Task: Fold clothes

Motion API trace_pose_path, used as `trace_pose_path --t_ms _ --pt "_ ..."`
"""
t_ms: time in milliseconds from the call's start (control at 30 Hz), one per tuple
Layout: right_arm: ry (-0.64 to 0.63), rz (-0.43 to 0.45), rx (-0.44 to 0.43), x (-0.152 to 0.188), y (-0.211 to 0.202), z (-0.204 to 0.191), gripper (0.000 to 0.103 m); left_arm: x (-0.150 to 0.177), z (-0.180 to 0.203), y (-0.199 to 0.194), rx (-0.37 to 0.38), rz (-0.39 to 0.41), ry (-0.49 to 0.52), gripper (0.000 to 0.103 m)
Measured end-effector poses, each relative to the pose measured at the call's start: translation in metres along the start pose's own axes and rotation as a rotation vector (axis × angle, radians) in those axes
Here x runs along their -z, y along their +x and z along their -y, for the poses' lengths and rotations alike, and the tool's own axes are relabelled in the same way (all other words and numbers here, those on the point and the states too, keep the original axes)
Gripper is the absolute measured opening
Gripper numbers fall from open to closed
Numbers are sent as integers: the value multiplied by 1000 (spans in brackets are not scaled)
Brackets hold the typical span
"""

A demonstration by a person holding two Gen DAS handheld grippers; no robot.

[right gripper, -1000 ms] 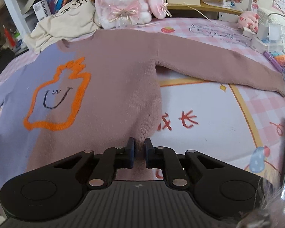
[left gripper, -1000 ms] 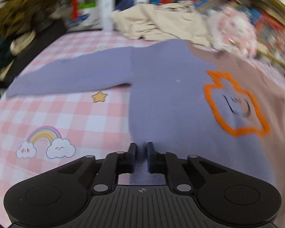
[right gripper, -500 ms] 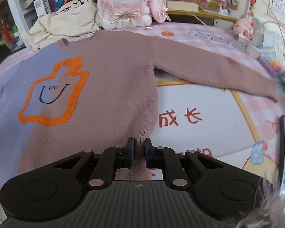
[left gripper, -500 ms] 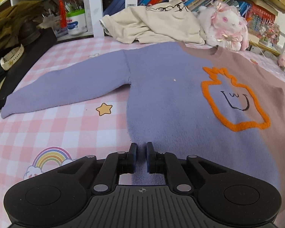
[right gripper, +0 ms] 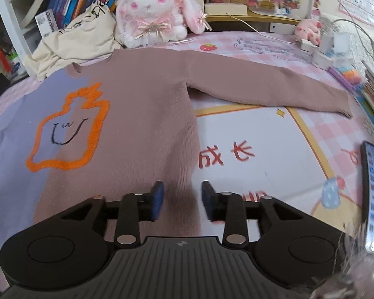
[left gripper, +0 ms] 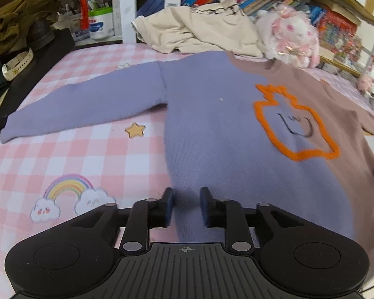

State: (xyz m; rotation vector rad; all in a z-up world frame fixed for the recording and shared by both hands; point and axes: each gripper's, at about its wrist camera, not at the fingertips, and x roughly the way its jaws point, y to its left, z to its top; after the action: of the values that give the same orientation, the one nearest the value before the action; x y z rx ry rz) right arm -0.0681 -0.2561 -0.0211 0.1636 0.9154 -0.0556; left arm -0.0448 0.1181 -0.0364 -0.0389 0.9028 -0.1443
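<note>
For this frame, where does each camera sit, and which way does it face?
Left wrist: on the left tongs, angled down over the sweater's purple half and sleeve; only its opening tongs show, hem between them.
Right wrist: on the right tongs, angled down over the brown half and sleeve; its opening tongs straddle the hem.
Shared: the sweater's orange motif, the plush rabbit, the cream garment.
</note>
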Motion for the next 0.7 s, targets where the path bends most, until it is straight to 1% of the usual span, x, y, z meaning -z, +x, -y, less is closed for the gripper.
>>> trace_pose_path --t_ms 100,167,200,233,267,300,467,567,633,700 --pt "22 -39 0 13 -5 4 36 11 -2 -8 33 -11 -41 28" --pt "43 -38 -12 20 -8 6 36 15 -4 -9 41 -5 -76 27" --pt "40 -38 -14 22 -9 5 31 16 -5 -9 43 -3 -87 24" --pt "29 -39 -19 23 -10 2 26 16 -6 -8 43 -2 -96 18" --pt "16 -40 -25 23 -10 -1 20 15 -8 -7 42 -3 -101 11" --pt "5 -40 -33 24 -10 -3 16 15 -10 -6 40 -3 -103 5" --pt "6 -6 -11 25 -8 -7 15 13 -15 -1 38 2 -123 5" --pt "-1 -1 7 25 -7 -9 16 15 -6 -2 18 9 -62 6" --pt "-8 4 18 26 -8 -10 17 17 -5 -4 15 11 -43 9" --pt "-4 7 27 27 -9 -10 23 17 -7 -5 22 9 -42 11"
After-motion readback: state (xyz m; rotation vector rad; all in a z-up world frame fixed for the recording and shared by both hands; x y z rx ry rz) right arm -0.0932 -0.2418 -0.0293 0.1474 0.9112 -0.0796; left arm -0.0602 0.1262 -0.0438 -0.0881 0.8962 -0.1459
